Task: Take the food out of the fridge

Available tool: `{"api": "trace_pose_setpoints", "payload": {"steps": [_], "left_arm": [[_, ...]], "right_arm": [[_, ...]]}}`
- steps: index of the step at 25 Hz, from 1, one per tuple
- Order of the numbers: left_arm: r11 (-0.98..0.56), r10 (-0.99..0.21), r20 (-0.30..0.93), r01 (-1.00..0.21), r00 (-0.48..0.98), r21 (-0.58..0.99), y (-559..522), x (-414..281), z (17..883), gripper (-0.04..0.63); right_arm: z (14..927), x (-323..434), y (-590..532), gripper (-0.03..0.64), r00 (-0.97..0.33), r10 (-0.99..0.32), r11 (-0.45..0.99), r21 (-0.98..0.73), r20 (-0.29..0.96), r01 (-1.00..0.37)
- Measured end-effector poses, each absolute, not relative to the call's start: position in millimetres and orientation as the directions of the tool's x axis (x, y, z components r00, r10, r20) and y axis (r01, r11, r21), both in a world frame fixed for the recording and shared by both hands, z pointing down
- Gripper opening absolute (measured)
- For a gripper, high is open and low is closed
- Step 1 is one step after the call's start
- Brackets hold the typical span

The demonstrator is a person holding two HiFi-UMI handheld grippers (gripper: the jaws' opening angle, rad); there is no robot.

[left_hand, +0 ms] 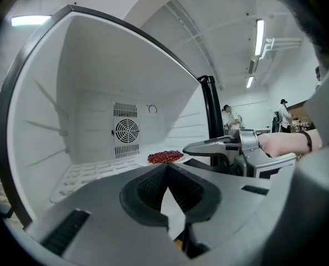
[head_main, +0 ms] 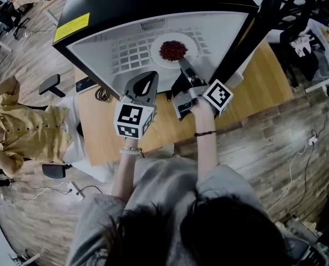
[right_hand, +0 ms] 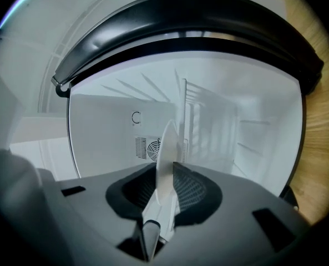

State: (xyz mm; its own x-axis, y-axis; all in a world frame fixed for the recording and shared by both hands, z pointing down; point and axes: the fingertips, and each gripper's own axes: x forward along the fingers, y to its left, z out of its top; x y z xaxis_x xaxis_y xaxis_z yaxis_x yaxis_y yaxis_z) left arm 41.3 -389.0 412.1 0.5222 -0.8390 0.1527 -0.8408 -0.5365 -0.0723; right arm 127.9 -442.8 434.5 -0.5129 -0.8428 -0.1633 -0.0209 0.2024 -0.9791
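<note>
A white plate [head_main: 155, 52] heaped with red food [head_main: 173, 50] sits on the floor of the open white fridge [head_main: 125, 51]. My right gripper [head_main: 184, 65] reaches into the fridge and is shut on the plate's near rim. In the right gripper view the plate [right_hand: 167, 146] shows edge-on, pinched between the two pads. My left gripper [head_main: 145, 83] hovers at the fridge mouth, left of the plate, shut with nothing in it. The left gripper view shows the food [left_hand: 165, 157] just beyond my left gripper's tips [left_hand: 167, 168], and the right gripper [left_hand: 193, 147] beside it.
The fridge stands on a wooden table [head_main: 264, 87], its black door [head_main: 253, 32] open at the right. A fan grille [left_hand: 125, 131] marks the back wall. A person in a yellow shirt [head_main: 25, 132] sits at the left. People stand in the far room [left_hand: 229, 118].
</note>
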Motion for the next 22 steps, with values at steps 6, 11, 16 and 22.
{"api": "trace_pose_setpoints", "payload": {"steps": [6,11,16,22], "left_arm": [[-0.533,-0.841,0.154,-0.843,0.518,-0.071,-387.8,39.3,411.6,0.008],[-0.533,-0.841,0.155,-0.843,0.519,-0.067,-387.3,39.6,412.0,0.008],[-0.533,-0.84,0.155,-0.844,0.519,-0.063,-384.5,38.7,411.9,0.008],[-0.524,-0.848,0.135,-0.849,0.513,-0.067,-377.8,28.2,408.7,0.008]], "right_arm": [[432.2,126.9,-441.5,0.081,-0.513,-0.84,0.202,-0.979,-0.179,0.012],[433.1,126.2,-439.8,0.081,-0.511,-0.84,0.191,-0.981,-0.18,0.031],[428.3,123.5,-435.8,0.08,-0.514,-0.837,0.192,-0.98,-0.19,0.05],[419.2,115.7,-428.0,0.078,-0.523,-0.821,0.215,-0.973,-0.229,0.088]]}}
